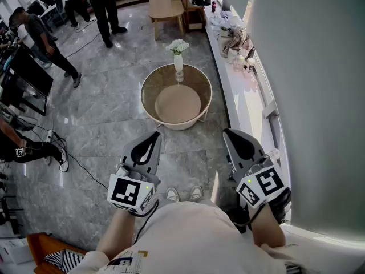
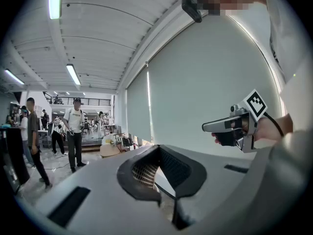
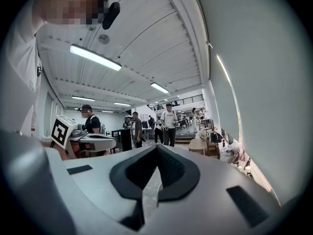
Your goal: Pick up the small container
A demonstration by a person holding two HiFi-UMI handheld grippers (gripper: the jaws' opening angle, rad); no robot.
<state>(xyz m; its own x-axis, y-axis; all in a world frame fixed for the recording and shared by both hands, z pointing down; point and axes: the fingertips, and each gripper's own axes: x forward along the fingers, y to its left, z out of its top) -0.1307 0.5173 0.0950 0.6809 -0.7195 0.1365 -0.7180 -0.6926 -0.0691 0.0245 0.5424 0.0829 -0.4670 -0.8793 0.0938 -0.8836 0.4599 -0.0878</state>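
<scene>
I cannot single out a small container in any view. In the head view my left gripper (image 1: 157, 135) and right gripper (image 1: 227, 132) are held side by side at waist height over the grey floor, both pointing ahead towards a round glass table (image 1: 147, 80). Both are shut with nothing between the jaws. The left gripper view looks along its closed jaws (image 2: 157, 149) and catches the right gripper (image 2: 230, 125) at the right. Seen from the right gripper view, its own jaws (image 3: 156, 147) meet at the tip, and the left gripper (image 3: 95, 142) shows at the left.
A white vase of flowers (image 1: 178, 60) stands on the round table's far side. A white ledge (image 1: 242, 104) runs along the right wall with several small items (image 1: 234, 39). A wooden table (image 1: 165, 7) is further off. People (image 1: 105, 7), a monitor (image 1: 23, 79) and floor cables (image 1: 77, 161) are at left.
</scene>
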